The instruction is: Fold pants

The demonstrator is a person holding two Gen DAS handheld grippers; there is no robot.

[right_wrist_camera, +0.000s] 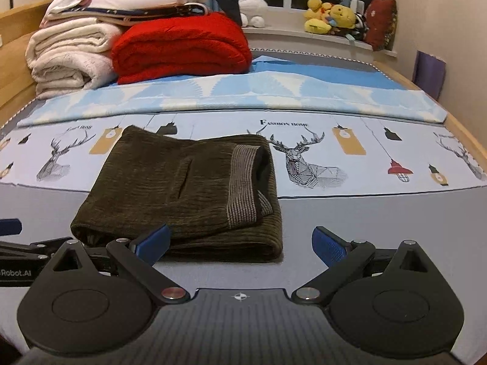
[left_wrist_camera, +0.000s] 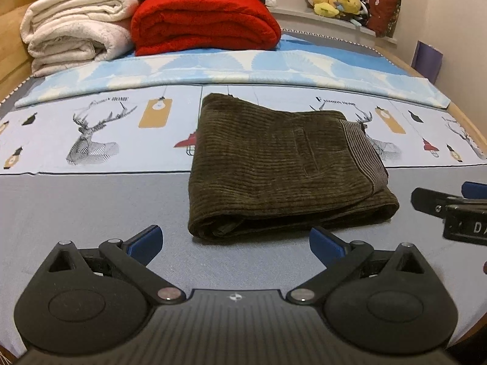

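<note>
Dark olive corduroy pants (left_wrist_camera: 274, 164) lie folded into a compact rectangle on the bed, waistband with striped lining at the right. They also show in the right wrist view (right_wrist_camera: 182, 191). My left gripper (left_wrist_camera: 234, 243) is open and empty, just in front of the pants' near edge. My right gripper (right_wrist_camera: 242, 243) is open and empty, near the pants' front right corner; its left finger (right_wrist_camera: 153, 241) overlaps the fold's edge in view. The right gripper shows at the right edge of the left wrist view (left_wrist_camera: 450, 210). The left gripper shows at the left edge of the right wrist view (right_wrist_camera: 18, 255).
The bed sheet (left_wrist_camera: 91, 188) is grey with a deer-print band. A light blue blanket (left_wrist_camera: 213, 70) lies behind the pants. A red blanket (left_wrist_camera: 207, 24) and white blankets (left_wrist_camera: 73, 33) are stacked at the back left. Plush toys (left_wrist_camera: 338, 0) sit on the windowsill.
</note>
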